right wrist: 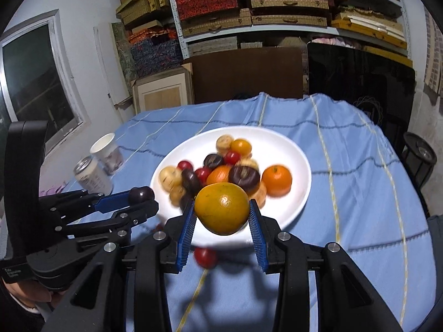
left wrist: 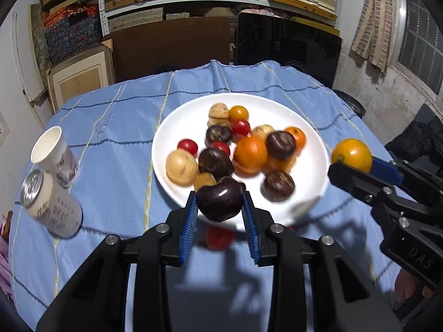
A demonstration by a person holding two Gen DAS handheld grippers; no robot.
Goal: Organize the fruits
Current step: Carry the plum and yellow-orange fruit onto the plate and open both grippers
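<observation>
Glossy dark purple, almost black, that's the fruit [left wrist: 218,203] pinched in the left claw [left wrist: 220,215]. It's lumpy and kind of heart-shaped with a bright highlight on its skin, and both blue ribbed pads press on its sides. It hangs over the near rim of the white plate [left wrist: 318,149], clear of the pile.

Right claw [right wrist: 223,221] is clamped on a yellow-orange fruit [right wrist: 221,207], round, smooth, a bit greenish at the top, with a shiny spot in the middle. From the left wrist view that same fruit sits off the plate's right edge, above the blue cloth.

Plate is loaded: a couple of oranges [left wrist: 250,152], several dark brown-purple round ones [left wrist: 280,144], some pale tan ones with dark streaks [left wrist: 181,167], small red cherry tomatoes [left wrist: 187,146] and a small yellow-orange one [left wrist: 238,113] at the back. Much of it is motion-blurred, so finer detail is hard to tell.

One red tomato [left wrist: 218,237] lies on the desk itself, just in front of the plate, under the left claw.

Desk [left wrist: 110,144] has a light blue cloth with thin dark and yellow lines. On its left side there's a white paper cup [left wrist: 54,152] and a drink can [left wrist: 51,203], close together, well apart from the plate. A bit of a hand [right wrist: 25,296] shows gripping the left claw's handle.
</observation>
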